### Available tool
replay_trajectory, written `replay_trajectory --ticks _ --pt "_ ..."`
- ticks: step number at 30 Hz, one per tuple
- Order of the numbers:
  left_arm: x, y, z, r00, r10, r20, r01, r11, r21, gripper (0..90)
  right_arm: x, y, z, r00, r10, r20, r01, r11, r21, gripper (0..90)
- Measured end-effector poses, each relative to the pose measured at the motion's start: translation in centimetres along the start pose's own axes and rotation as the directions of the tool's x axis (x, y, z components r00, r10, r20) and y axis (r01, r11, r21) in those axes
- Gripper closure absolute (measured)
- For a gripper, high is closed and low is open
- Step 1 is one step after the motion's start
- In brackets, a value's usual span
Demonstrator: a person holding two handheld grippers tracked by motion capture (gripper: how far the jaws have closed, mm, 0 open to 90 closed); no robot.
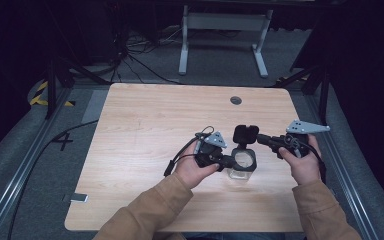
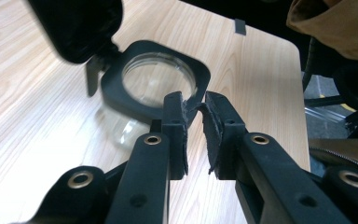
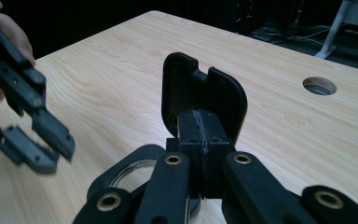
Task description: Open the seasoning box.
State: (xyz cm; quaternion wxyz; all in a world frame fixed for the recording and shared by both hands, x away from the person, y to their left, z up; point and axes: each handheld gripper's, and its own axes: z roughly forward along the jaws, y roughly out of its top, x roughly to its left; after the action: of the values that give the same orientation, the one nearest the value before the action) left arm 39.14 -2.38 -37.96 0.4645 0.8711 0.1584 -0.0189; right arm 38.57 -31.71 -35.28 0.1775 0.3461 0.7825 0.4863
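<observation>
1. As seen from above, found clear jar (image 1: 239, 174) upright near front edge of table (image 1: 145, 125), between both grippers.
2. Noted lid (image 1: 245, 134) already swung up on its hinge behind the black collar (image 1: 244, 159); mouth of jar uncovered. Opening judged done.
3. Left gripper (image 1: 228, 161): fingers a narrow gap apart, tips at a corner of the collar, not squeezing it.
4. Right gripper (image 1: 260, 138): fingers pressed together, tips against lower face of the lid; cannot tell whether anything is pinched.
5. Nothing visible inside jar. Left to do, by judgement: fill or close.
</observation>
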Motion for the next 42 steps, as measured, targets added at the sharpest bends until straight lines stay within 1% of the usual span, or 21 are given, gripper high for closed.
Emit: replay_trajectory --ticks 1,3,8,11,14,15,18,19,21,22,24,25,26,29,33,36,38,39,40,41,42 --pt "0.0 0.0 0.0 1.0 0.0 0.0 0.0 1.0 0.0 78.1 0.0 0.0 0.0 1.0 0.0 0.0 0.0 1.0 0.0 90.0" --pt "0.0 -0.3 -1.0 0.9996 0.006 -0.027 -0.005 0.9999 0.012 77.5 0.0 -0.2 -0.6 1.0 0.001 0.0 -0.001 1.0 0.004 90.0" --pt "0.4 -1.4 -3.8 0.9968 -0.024 -0.077 0.025 0.9996 0.013 75.1 -0.3 -0.7 -1.9 1.0 0.008 -0.002 -0.008 1.0 0.02 88.6" --pt "0.9 -2.2 -5.3 0.993 -0.044 -0.11 0.048 0.9982 0.035 72.6 -0.6 -1.1 -2.5 0.9997 0.024 -0.006 -0.024 0.999 0.024 77.5" --pt "1.5 -3.3 -6.9 0.9861 -0.079 -0.147 0.082 0.9965 0.017 71.6 -0.9 -1.7 -3.1 0.9997 0.022 0.01 -0.022 0.999 0.037 68.3" --pt "1.6 -3.6 -7.4 0.9845 -0.087 -0.152 0.092 0.9956 0.022 71.2 -1.1 -1.9 -3.3 0.9997 0.017 0.015 -0.018 0.999 0.05 67.5" --pt "2.2 -5.0 -9.2 0.9732 -0.122 -0.195 0.128 0.9916 0.02 69.4 -1.6 -2.5 -4.1 0.9995 0.014 0.03 -0.016 0.998 0.066 64.2" --pt "2.2 -5.0 -9.2 0.9732 -0.122 -0.195 0.128 0.9916 0.02 68.3 -1.6 -2.5 -4.1 0.9995 0.014 0.03 -0.016 0.998 0.066 64.2" --pt "2.5 -5.9 -10.0 0.9663 -0.142 -0.215 0.151 0.9883 0.024 66.9 -2.1 -3.1 -4.9 0.9985 0.021 0.05 -0.026 0.996 0.085 62.7" --pt "2.7 -7.0 -10.9 0.9571 -0.16 -0.242 0.173 0.9842 0.036 66.3 -2.3 -3.3 -5.1 0.9981 0.023 0.057 -0.028 0.996 0.09 62.4" --pt "2.8 -8.0 -11.6 0.9477 -0.175 -0.267 0.195 0.9795 0.051 64.4 -2.6 -3.7 -5.4 0.9971 0.026 0.071 -0.033 0.995 0.098 61.8" --pt "2.8 -8.0 -11.6 0.9477 -0.175 -0.267 0.195 0.9795 0.051 63.2 -2.6 -3.7 -5.4 0.9971 0.026 0.071 -0.033 0.995 0.098 61.8" --pt "2.8 -8.5 -11.9 0.9425 -0.18 -0.281 0.204 0.9774 0.056 63.2 -2.7 -3.9 -5.5 0.9965 0.03 0.078 -0.038 0.994 0.103 61.4" --pt "3.0 -10.0 -12.7 0.9324 -0.202 -0.3 0.236 0.9681 0.083 60.7 -3.2 -4.5 -5.6 0.9949 0.033 0.095 -0.045 0.99 0.131 60.2" --pt "3.5 -11.7 -13.4 0.9162 -0.249 -0.314 0.293 0.9507 0.102 58.3 -3.6 -5.3 -5.6 0.9935 0.043 0.105 -0.061 0.984 0.167 58.0" --pt "3.7 -12.4 -13.4 0.9067 -0.256 -0.335 0.313 0.9412 0.127 55.3 -3.7 -6.0 -5.3 0.992 0.047 0.117 -0.069 0.979 0.19 57.4" --pt "3.9 -13.0 -13.1 0.8994 -0.273 -0.342 0.338 0.9294 0.148 54.0 -3.6 -6.6 -4.9 0.9915 0.053 0.119 -0.078 0.974 0.211 57.1" --pt "4.0 -13.1 -13.0 0.9006 -0.27 -0.341 0.337 0.9282 0.156 53.6 -3.7 -6.9 -4.7 0.9915 0.054 0.118 -0.079 0.973 0.219 56.8" --pt "4.2 -13.3 -12.9 0.8977 -0.268 -0.35 0.339 0.9273 0.159 53.0 -3.7 -7.1 -4.6 0.9913 0.053 0.12 -0.079 0.972 0.222 56.6" --pt "4.4 -13.5 -12.9 0.894 -0.277 -0.352 0.352 0.9205 0.17 52.4 -3.7 -7.4 -4.4 0.9914 0.05 0.121 -0.078 0.969 0.235 56.3" --pt "4.5 -13.7 -12.7 0.8909 -0.285 -0.354 0.36 0.9175 0.168 51.8 -3.7 -7.6 -4.3 0.9909 0.055 0.123 -0.084 0.966 0.245 56.1"
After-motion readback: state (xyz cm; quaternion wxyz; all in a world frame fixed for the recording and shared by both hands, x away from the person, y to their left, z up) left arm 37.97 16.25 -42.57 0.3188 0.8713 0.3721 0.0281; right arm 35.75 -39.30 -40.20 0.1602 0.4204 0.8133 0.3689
